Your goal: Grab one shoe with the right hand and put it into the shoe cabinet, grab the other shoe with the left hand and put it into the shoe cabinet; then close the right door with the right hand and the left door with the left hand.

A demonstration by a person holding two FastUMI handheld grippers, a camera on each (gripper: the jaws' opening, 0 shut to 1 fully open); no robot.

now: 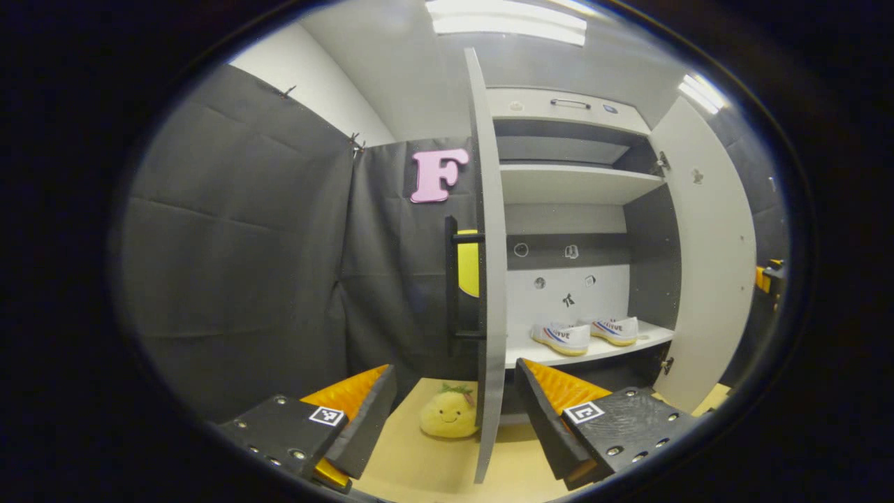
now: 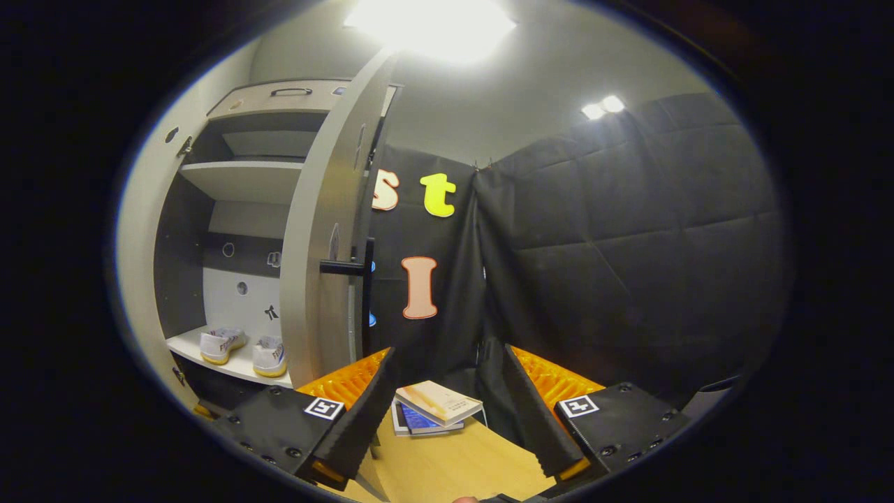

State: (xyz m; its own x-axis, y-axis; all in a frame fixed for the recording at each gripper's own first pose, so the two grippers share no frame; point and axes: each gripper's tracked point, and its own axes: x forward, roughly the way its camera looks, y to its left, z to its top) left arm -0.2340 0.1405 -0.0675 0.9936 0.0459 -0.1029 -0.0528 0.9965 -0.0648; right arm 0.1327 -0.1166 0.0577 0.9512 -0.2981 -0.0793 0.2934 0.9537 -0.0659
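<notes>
- The shoe cabinet (image 1: 580,188) is seen standing open in the left gripper view, with both shoes set side by side on its lower shelf (image 1: 594,349).
- One shoe (image 1: 561,338) is placed nearer the shelf's front edge; the other shoe (image 1: 614,330) is placed just beside it, toward the right wall of the cabinet. Whether the two touch cannot be told.
- The upper shelf (image 1: 573,183) is seen bare.
- The left door (image 1: 489,279) is swung out edge-on, its dark handle (image 1: 457,286) on the outer face; the right door (image 1: 712,258) is also swung wide.
- A yellow plush toy (image 1: 448,414) is seen on the floor near the bottom edge of the left door.
- The left gripper (image 1: 454,419) is held level and open, with nothing between its fingers; the left door's edge is seen between them, farther off, and the shoes lie well apart beyond it.
- In the right gripper view the right gripper (image 2: 447,419) is likewise held spread and empty, aimed just past the right door's handle (image 2: 349,269).
- The shoes are seen there to the left, on the shelf inside the cabinet.
- A small stack of books (image 2: 433,409) is seen on the floor ahead of the right gripper.
</notes>
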